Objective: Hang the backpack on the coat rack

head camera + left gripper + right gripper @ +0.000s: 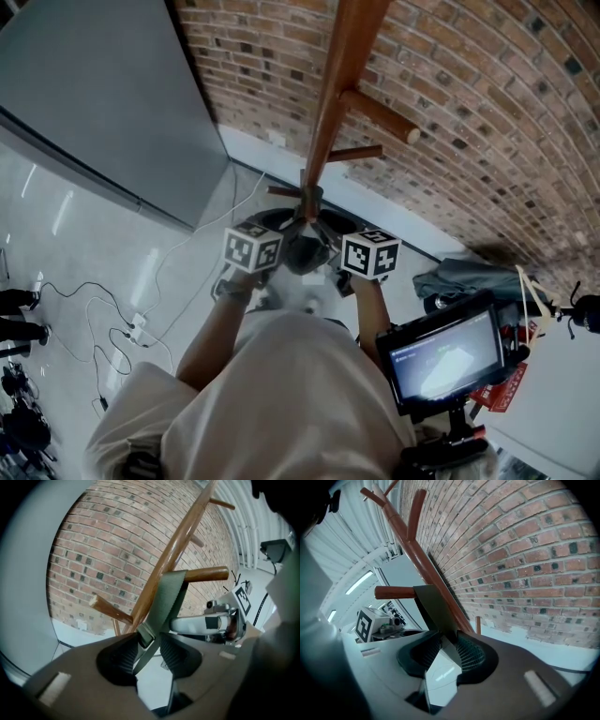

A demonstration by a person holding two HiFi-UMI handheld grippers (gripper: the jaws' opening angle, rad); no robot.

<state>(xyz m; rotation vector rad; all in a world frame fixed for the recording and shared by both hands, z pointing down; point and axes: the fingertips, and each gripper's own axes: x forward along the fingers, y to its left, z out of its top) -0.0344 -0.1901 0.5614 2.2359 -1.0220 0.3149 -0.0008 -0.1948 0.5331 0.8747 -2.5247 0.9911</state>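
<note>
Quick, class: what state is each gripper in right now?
Left gripper: jaws open, backpack strap between them.
Right gripper: jaws open, strap between them.

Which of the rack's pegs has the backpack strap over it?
The mid-height peg pointing right in the left gripper view: the green strap drapes over it; the others are bare.

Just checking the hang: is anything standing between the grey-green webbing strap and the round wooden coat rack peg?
Nothing visible does. The grey-green webbing strap already lies over the round wooden peg of the coat rack, touching it. It runs down between the jaws of the left gripper, which stand apart.
</note>
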